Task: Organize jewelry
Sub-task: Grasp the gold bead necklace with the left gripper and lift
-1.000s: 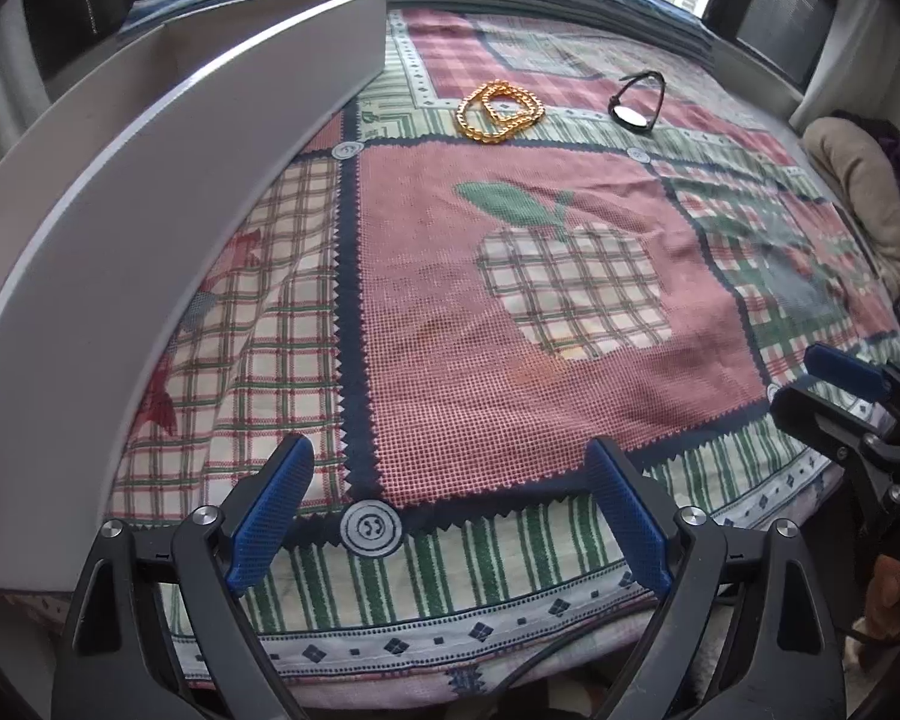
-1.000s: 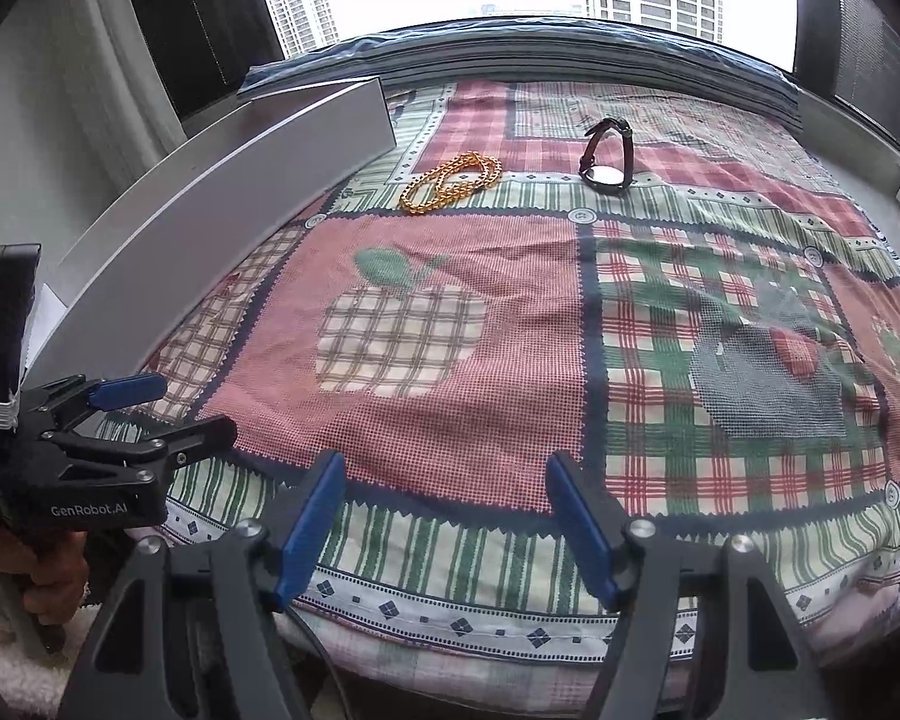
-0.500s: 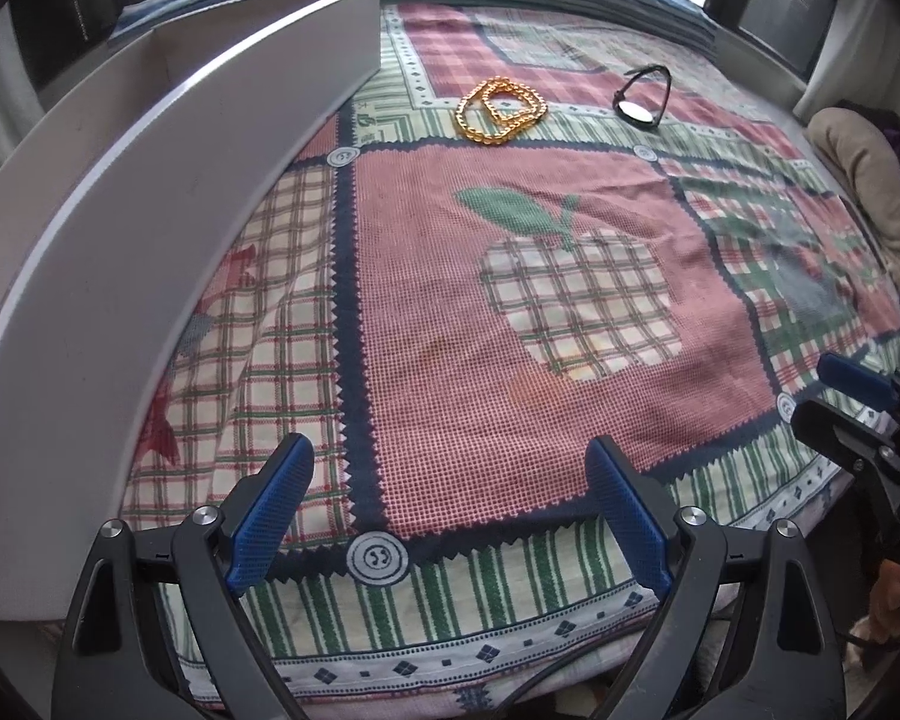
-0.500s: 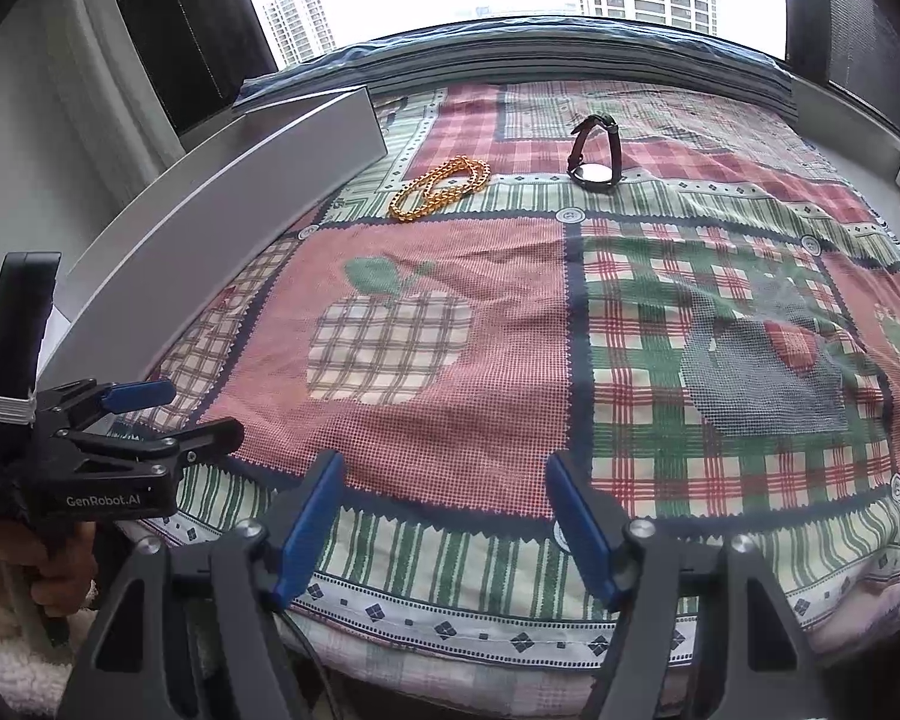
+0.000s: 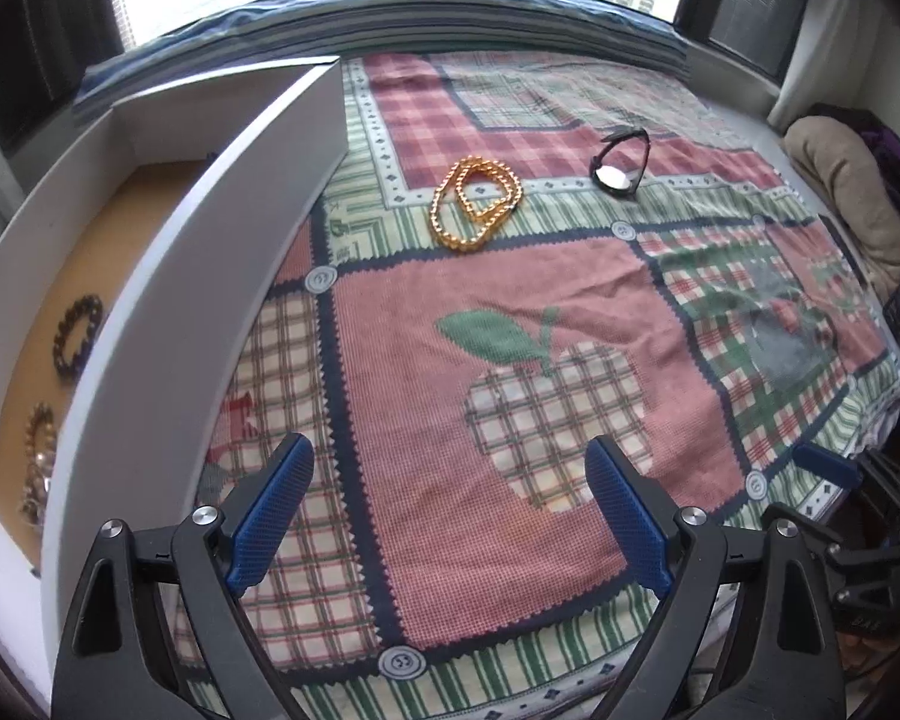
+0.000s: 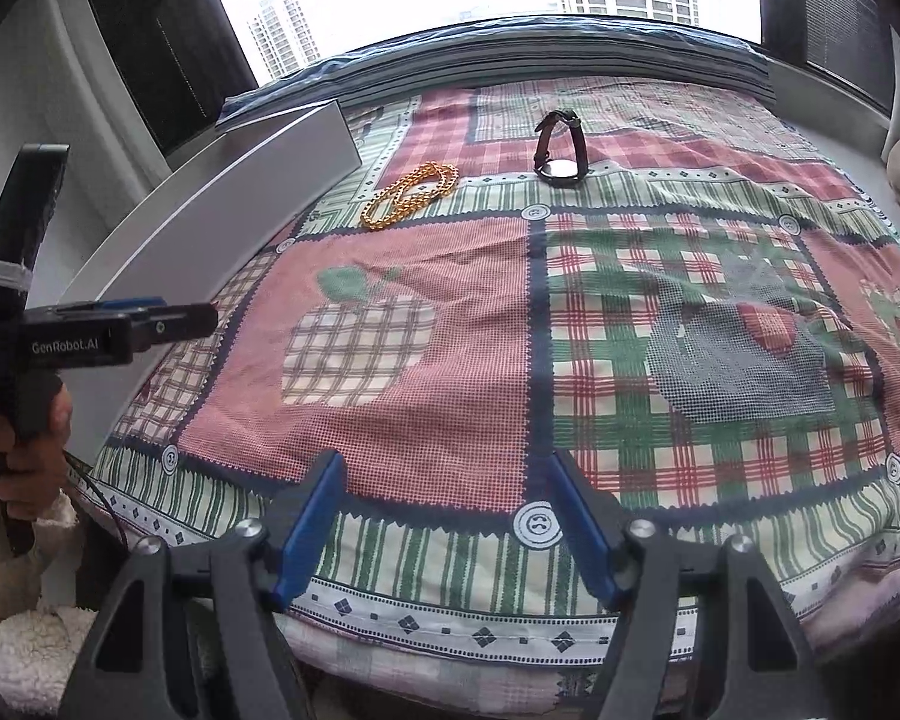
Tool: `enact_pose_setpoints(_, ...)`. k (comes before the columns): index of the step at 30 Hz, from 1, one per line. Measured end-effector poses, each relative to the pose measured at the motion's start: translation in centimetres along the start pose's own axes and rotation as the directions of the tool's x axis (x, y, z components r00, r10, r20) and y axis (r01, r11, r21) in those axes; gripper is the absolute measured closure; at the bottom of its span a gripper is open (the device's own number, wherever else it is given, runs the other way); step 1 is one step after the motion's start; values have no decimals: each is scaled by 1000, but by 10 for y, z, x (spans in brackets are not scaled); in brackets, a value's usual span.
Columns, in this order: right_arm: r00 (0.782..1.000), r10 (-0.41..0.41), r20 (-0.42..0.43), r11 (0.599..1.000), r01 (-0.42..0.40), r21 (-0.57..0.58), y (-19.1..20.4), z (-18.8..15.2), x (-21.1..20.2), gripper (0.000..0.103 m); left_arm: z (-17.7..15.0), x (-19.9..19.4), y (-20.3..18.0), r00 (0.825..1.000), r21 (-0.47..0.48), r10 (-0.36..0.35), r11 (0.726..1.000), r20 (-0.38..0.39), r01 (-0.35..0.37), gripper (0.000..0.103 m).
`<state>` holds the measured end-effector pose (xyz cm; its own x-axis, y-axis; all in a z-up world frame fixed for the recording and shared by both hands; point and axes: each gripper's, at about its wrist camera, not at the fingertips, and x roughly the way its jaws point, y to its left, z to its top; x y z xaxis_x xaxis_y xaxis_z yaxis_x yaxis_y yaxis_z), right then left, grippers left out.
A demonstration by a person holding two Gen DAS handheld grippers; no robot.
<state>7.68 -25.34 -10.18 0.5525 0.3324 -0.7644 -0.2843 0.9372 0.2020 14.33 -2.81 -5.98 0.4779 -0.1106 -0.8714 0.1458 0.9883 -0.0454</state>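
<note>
Left wrist view — my left gripper (image 5: 444,516) and right gripper (image 6: 444,531), fingers released, nothing held; gold necklace (image 5: 476,204) and watch (image 5: 620,165) far ahead on the bed (image 5: 510,312) — box (image 5: 150,312) to the left.

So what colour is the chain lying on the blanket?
Gold; the chain shows best in the left wrist view.
</note>
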Motion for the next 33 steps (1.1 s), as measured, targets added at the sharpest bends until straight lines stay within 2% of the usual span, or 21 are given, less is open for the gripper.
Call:
enact_pose_setpoints(3, 1000, -1, 1, 1000, 1, 15, -5, -2, 0, 33, 14, 2, -6, 1000, 49, -12, 999, -3, 12, 10)
enact_pose_setpoints(6, 1000, -4, 11, 1000, 4, 23, -9, -2, -3, 33, 32, 4, -13, 999, 118, -26, 993, 25, 23, 10)
enact_pose_setpoints(9, 1000, -5, 21, 999, 4, 35, -13, -2, -5, 33, 57, 12, -10, 994, 129, -100, 987, 50, 93, 10)
enact_pose_setpoints(13, 1000, -1, 24, 999, 0, 45, -15, -2, -4, 33, 90, 42, -17, 985, 154, -171, 974, 29, 165, 10)
enact_pose_setpoints(17, 1000, 1, 30, 999, -2, 42, -16, -2, -5, 33, 119, 90, -29, 995, 214, -100, 972, 15, 94, 10)
enact_pose_setpoints(22, 999, -1, 38, 999, -1, 38, -17, -3, -11, 33, 151, 151, -12, 999, 132, -40, 990, -32, 44, 10)
enact_pose_setpoints(25, 1000, 0, 27, 999, -1, 42, -19, -3, -9, 33, 155, 175, -5, 994, 95, -72, 992, -83, 79, 10)
enact_pose_setpoints(27, 1000, 1, 20, 999, -2, 49, -20, -3, -7, 33, 154, 176, -8, 996, 126, -66, 989, -54, 73, 7)
enact_pose_setpoints(31, 1000, 2, 22, 999, -3, 52, -22, -1, -5, 33, 150, 176, -16, 998, 192, -43, 980, -55, 53, 8)
enact_pose_setpoints(33, 1000, 3, 21, 999, -4, 55, -23, 0, -4, 33, 149, 171, -14, 998, 186, -46, 981, -42, 53, 20)
